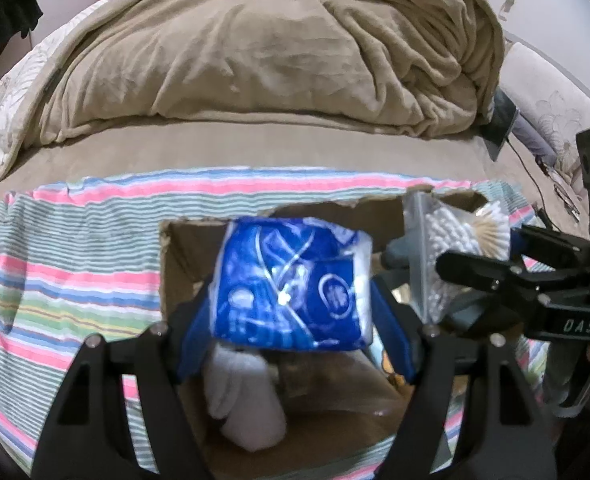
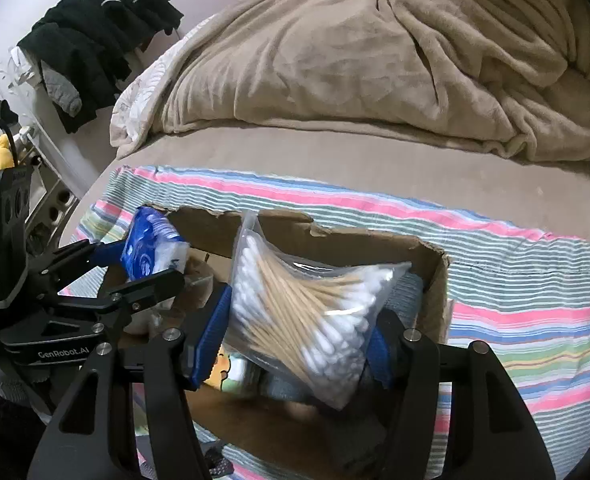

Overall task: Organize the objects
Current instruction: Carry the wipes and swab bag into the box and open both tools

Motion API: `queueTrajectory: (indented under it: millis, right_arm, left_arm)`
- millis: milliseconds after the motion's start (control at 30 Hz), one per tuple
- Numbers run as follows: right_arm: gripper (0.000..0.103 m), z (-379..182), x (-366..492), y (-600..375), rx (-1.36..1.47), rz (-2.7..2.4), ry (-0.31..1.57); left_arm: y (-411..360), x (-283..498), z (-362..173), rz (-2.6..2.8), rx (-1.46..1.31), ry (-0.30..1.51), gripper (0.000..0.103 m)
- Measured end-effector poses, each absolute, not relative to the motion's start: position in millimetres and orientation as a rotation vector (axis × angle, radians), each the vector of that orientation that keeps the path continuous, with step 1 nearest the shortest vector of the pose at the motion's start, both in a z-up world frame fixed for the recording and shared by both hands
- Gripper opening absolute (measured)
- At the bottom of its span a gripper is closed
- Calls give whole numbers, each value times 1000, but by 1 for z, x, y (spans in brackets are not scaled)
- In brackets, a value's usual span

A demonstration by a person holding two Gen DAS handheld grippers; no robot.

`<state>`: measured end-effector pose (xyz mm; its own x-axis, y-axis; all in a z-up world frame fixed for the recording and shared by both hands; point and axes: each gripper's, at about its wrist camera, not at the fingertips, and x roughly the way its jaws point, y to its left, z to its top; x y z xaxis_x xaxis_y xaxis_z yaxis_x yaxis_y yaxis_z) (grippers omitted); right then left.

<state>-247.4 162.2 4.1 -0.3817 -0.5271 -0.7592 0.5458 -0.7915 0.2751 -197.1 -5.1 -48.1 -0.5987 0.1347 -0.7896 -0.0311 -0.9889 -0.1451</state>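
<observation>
Swab bag [image 2: 299, 312] between fingers [image 2: 211, 332] — pinched.

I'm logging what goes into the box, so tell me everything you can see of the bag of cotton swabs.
The bag of cotton swabs is a clear, glossy plastic pouch packed with wooden-stemmed, white-tipped swabs lying fanned and crossed. It is tilted, its sealed top edge pointing up and away. The right hand-held gripper clamps it between blue pads, holding it over the open cardboard box. Only the pads appear to touch it.

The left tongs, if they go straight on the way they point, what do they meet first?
Probably the cardboard box: the left tongs, shut on the blue tissue pack, point down into it, toward its far wall. Depth is unclear.
</observation>
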Motion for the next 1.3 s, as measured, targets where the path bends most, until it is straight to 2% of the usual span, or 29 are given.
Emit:
queueTrajectory:
  millis: [267, 333, 400, 1300]
  right_arm:
    - [66, 2, -245, 158, 1164, -2205, 61]
    - [77, 3, -244, 158, 1163, -2213, 69]
    - [79, 6, -241, 160, 1155, -2219, 62]
    - [79, 45, -169, 163, 1098, -2238, 72]
  left_arm:
    - [-5, -195, -45, 2738, -1369, -171, 77]
    - [-5, -192, -41, 2746, -1360, -165, 79]
    - [-6, -188, -37, 2747, -1347, -182, 79]
    - [-7, -105, 13, 2807, -1230, -196, 82]
